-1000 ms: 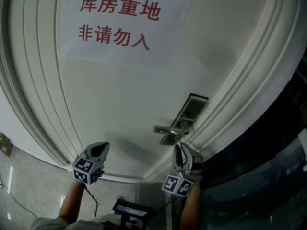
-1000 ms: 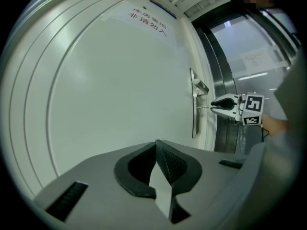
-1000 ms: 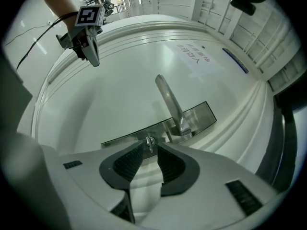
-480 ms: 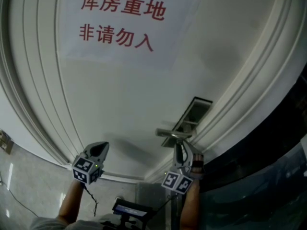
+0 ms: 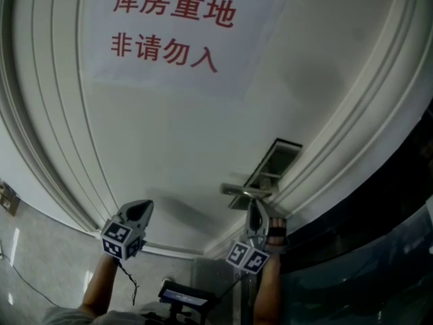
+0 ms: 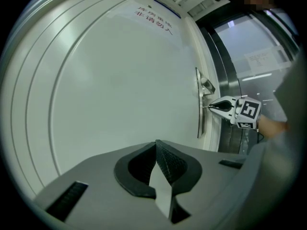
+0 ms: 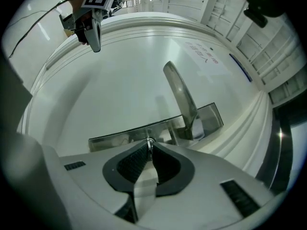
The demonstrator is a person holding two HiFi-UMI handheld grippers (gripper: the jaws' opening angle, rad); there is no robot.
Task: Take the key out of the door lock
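The white door [image 5: 169,147] filled the view, its lock plate [image 7: 120,139] at 4 o'clock in the head view. The left gripper [image 6: 156,145], clenched on nothing, hung well apart at 9 o'clock of the right gripper [image 7: 149,146], the nearer one. Its jaws had just been closing and pinched the key [image 7: 150,141], which lay at 12 o'clock, long axis in line with the jaws, into the plate. Only a sliver showed; blade and keyhole were hidden.
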